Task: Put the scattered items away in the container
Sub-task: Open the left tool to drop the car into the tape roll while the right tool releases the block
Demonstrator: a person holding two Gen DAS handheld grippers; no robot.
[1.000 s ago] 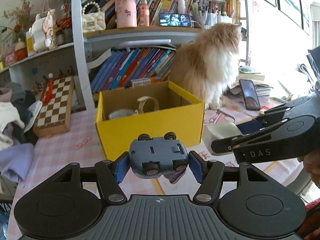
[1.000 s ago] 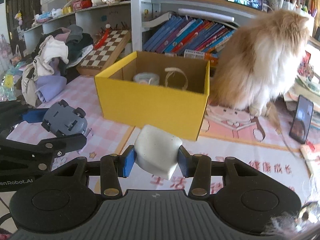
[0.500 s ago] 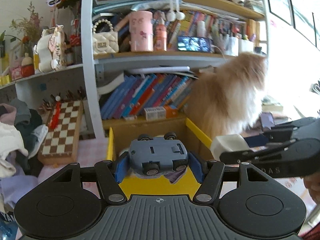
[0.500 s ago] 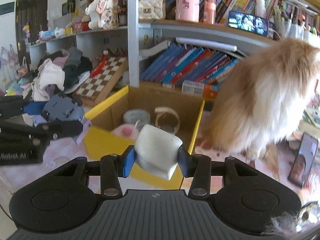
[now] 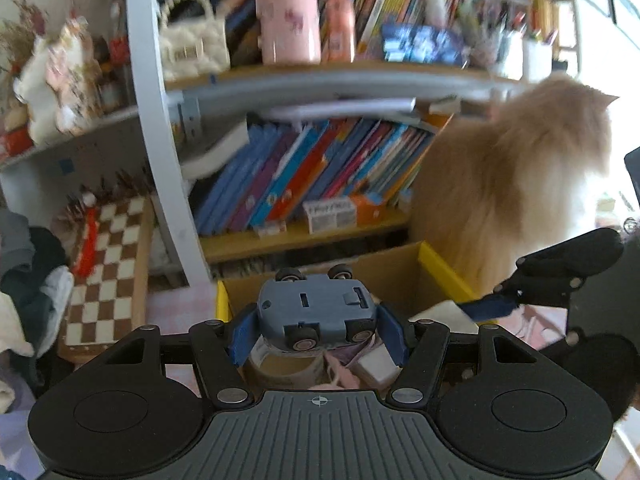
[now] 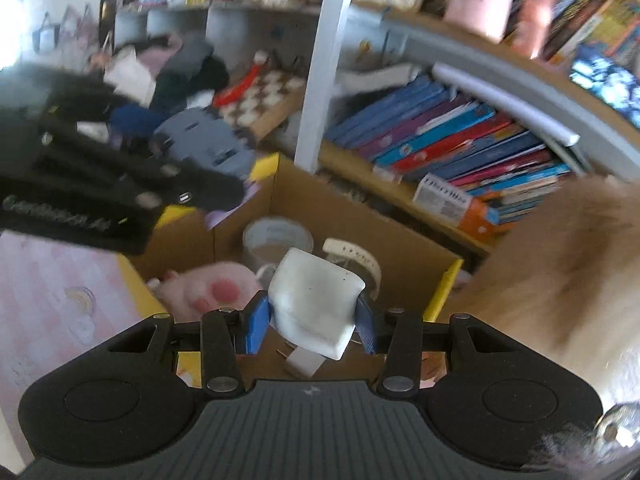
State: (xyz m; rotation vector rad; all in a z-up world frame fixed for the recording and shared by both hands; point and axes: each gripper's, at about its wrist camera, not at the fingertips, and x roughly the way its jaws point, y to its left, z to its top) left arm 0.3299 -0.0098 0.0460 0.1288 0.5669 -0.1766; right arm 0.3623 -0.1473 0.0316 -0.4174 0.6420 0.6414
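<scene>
My left gripper [image 5: 318, 330] is shut on a grey-blue toy car [image 5: 318, 312], held belly up over the open yellow cardboard box [image 5: 444, 268]. The same car [image 6: 204, 144] shows blurred at the left of the right wrist view, above the box's near corner. My right gripper [image 6: 314, 322] is shut on a white rounded block [image 6: 314, 296], which hangs above the inside of the box [image 6: 446, 280]. In the box lie a tape roll [image 6: 276, 238], a pink plush [image 6: 208, 286], a white strap [image 6: 356, 258] and a small white piece [image 6: 302, 362].
A long-haired orange and white cat [image 5: 516, 184] sits right beside the box on its right. Behind the box rises a shelf of leaning books [image 5: 312, 176]. A chessboard [image 5: 108, 264] and a heap of clothes [image 5: 24, 280] lie to the left on the pink tablecloth [image 6: 52, 292].
Both grippers have moved forward from in front of the box to above it, each keeping its item. The right gripper has also rolled, so its view is tilted now.
</scene>
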